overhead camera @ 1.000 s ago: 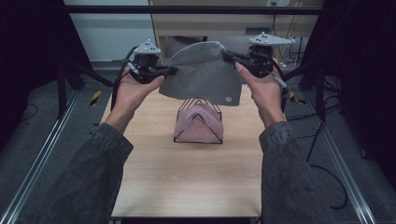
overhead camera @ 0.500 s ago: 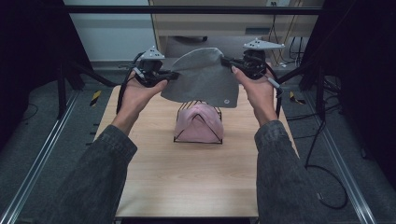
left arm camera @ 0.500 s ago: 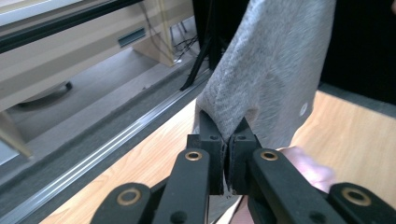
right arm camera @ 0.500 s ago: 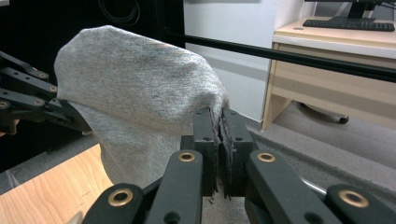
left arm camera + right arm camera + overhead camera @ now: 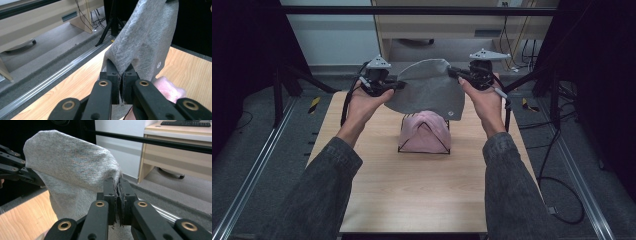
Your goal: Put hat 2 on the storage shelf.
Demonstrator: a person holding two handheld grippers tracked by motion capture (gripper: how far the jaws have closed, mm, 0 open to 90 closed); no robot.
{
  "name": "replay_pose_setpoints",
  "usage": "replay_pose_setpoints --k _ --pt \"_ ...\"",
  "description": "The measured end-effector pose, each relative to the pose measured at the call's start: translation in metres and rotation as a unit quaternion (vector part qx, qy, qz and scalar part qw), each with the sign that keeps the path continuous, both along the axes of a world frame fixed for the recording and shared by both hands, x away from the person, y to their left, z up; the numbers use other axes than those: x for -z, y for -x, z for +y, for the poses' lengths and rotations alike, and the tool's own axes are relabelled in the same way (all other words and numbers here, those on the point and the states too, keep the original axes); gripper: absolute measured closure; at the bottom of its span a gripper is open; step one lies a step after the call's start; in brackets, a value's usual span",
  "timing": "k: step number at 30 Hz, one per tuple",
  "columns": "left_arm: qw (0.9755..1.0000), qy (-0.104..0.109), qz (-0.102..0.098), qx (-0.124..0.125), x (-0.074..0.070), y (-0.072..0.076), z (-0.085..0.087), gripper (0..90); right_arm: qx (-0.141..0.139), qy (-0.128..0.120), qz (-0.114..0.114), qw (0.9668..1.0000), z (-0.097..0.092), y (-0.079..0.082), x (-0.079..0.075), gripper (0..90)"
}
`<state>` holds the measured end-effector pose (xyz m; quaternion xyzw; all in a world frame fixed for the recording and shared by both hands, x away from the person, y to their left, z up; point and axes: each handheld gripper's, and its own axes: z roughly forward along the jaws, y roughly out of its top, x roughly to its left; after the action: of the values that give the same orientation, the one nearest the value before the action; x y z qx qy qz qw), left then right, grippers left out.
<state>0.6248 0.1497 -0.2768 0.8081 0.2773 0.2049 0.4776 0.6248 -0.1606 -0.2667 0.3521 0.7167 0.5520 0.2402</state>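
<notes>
the grey cloth (image 5: 428,93) hangs in the air above the far half of the bench (image 5: 422,200), stretched between two grippers. the left gripper (image 5: 398,86) is clamped tight on the cloth's left edge, and in the left gripper view its jaws meet with the fabric (image 5: 147,42) pinched between them. the right gripper (image 5: 453,73) is likewise closed fully on the cloth's upper right edge, and in the right gripper view the grey fabric (image 5: 72,170) billows away from the shut jaws. the cloth's lower hem droops just over a pink cloth (image 5: 426,132) draped on a black wire rack (image 5: 402,145); whether hem and pink cloth touch cannot be told.

the rack stands near the middle of the bench, slightly toward the far side. the near half of the bench is bare wood, with room on both sides of the rack out to the left and right edges. the far edge lies close behind the grippers, and beyond it the floor drops to grey carpet and a metal rail (image 5: 257,170) running along the left.

counted: two grippers, one in each hand (image 5: 362,107); one grey cloth with a small round mark (image 5: 452,113) near its lower right corner; one pink cloth; one wire rack; one bench.
</notes>
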Motion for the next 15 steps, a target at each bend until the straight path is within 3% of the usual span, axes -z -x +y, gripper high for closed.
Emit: replay_pose_setpoints --k 15 --pt "0.9998 -0.011 0.017 0.000 0.026 -0.003 -0.003 87.1 0.001 0.015 0.023 0.9996 -0.003 0.000 0.024 86.5"
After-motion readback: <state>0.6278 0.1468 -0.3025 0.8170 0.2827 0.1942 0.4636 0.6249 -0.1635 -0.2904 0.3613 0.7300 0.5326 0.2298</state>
